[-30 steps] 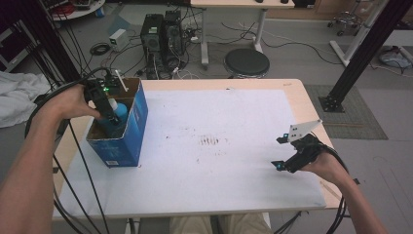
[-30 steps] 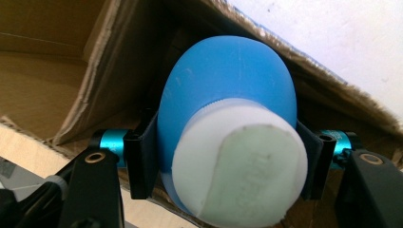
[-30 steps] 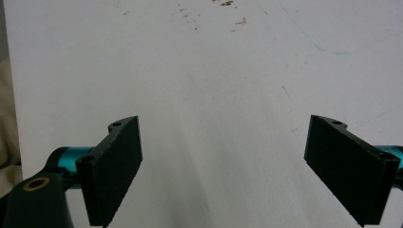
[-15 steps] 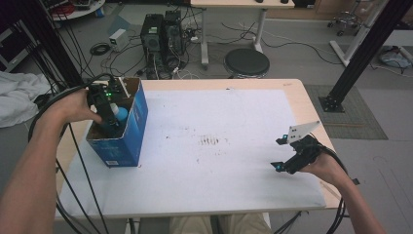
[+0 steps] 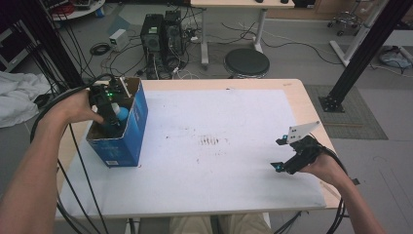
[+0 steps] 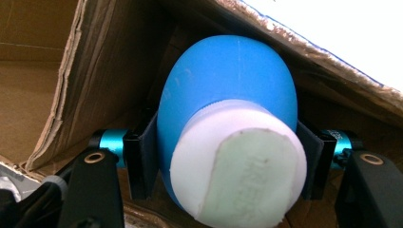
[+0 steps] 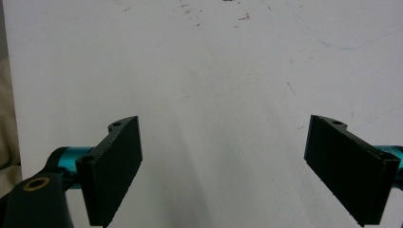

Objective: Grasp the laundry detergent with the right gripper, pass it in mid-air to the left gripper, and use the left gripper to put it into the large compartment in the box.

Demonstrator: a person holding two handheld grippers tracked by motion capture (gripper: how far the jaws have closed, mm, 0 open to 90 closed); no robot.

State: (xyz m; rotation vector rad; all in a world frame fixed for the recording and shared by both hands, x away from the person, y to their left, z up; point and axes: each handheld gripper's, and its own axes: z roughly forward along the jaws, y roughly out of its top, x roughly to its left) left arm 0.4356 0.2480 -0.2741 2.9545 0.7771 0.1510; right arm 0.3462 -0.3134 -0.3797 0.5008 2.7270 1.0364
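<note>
Bottle (image 6: 223, 90): smooth blue plastic, matt white cap. Box (image 5: 127, 134): rough brown cardboard, torn edges, glossy blue outside. Tabletop (image 5: 229, 146): matt white paper over wood. Tongs' pads (image 7: 119, 166): matt black.

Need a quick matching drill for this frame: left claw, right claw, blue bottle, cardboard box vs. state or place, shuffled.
Things:
1. left claw
2. right claw
3. blue bottle
4. cardboard box

States or places:
A. open, nothing between the jaws, over the white sheet
B. stands at the table's left edge
C. inside the box, white cap toward the camera
D. shut on the bottle

Pairs: 1-D, 2-A, 3-C, 4-B
</note>
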